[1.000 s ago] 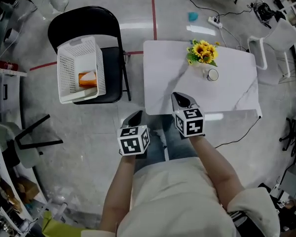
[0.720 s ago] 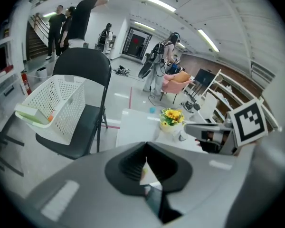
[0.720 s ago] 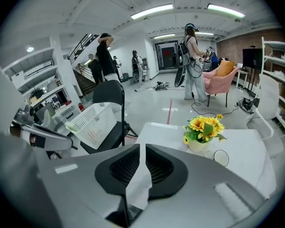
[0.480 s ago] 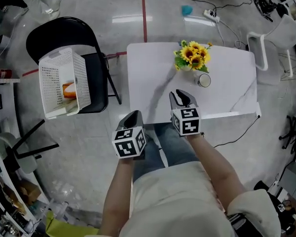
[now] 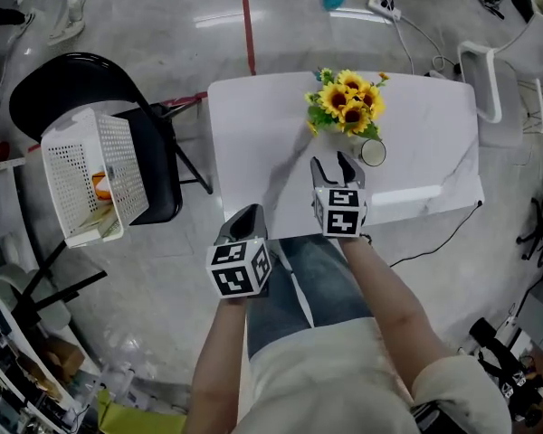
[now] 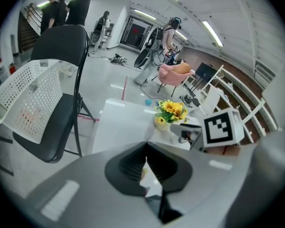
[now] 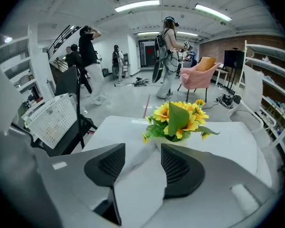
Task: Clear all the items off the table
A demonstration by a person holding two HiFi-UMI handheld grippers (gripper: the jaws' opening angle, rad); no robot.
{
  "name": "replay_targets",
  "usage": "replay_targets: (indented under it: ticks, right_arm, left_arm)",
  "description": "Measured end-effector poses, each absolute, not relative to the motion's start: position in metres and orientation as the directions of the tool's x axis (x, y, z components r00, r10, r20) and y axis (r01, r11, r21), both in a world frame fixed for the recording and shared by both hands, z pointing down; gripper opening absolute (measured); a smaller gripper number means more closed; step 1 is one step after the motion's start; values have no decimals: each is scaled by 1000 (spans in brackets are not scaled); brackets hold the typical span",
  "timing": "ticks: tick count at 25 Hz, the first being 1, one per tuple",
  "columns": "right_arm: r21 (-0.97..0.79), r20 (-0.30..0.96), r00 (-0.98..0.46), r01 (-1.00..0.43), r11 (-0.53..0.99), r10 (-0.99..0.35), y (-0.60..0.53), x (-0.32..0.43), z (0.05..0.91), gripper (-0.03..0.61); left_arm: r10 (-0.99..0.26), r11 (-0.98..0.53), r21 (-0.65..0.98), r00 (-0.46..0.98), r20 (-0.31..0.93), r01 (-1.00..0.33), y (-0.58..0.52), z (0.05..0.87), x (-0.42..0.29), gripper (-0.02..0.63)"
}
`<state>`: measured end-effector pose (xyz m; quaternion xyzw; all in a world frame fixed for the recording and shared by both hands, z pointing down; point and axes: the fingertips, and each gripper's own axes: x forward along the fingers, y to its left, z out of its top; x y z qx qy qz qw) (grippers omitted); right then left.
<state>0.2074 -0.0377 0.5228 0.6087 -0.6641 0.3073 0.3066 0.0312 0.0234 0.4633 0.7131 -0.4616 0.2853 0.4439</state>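
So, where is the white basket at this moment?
In the head view the white basket is at the far left, sitting on the black folding chair. It is to the left of the white table and apart from it.

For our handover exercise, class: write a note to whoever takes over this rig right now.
Left gripper: shut, empty, at the near edge of the white table.
Right gripper: jaws just opening, nothing between them, over the table facing the yellow sunflower bunch and round white cup.
Done: an orange item lies in the white perforated basket on the black chair.
Remaining: flowers and cup.
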Motion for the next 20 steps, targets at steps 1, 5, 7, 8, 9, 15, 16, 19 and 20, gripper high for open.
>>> replay_targets:
  ticks: [1, 5, 7, 8, 9, 15, 16, 19, 20]
  right_arm:
    - [-26, 784, -60, -998, 64, -618, -40, 211, 530, 239]
    - [-1, 793, -34, -999, 54, -608, -50, 221, 558, 305]
    - [14, 799, -15, -999, 44, -602, -56, 225, 571, 326]
    - [24, 801, -2, -999, 36, -599, -58, 228, 578, 338]
    - [36, 801, 13, -999, 26, -598, -61, 230, 583, 349]
    - [63, 805, 77, -997, -45, -589, -83, 244, 611, 410]
    - [61, 804, 85, -996, -62, -588, -86, 246, 615, 416]
    - [57, 803, 110, -993, -108, -585, -95, 254, 626, 426]
    - [57, 801, 119, -991, -124, -587, -98, 256, 628, 430]
  left_arm:
    - [-399, -180, 371, 413, 819, -911, 23, 468, 33, 9]
    - [-379, -178, 373, 413, 828, -911, 20, 482, 41, 9]
    - [-372, -174, 375, 414, 831, -910, 20, 489, 45, 9]
    - [-370, -172, 377, 414, 832, -910, 19, 492, 47, 9]
    - [-367, -169, 379, 415, 832, -910, 20, 495, 49, 9]
    - [-345, -165, 386, 419, 840, -908, 20, 513, 58, 9]
    - [-342, -162, 387, 420, 841, -908, 20, 516, 59, 9]
    - [-335, -144, 395, 421, 843, -907, 21, 524, 60, 9]
    - [-332, -139, 397, 421, 844, -907, 21, 526, 61, 9]
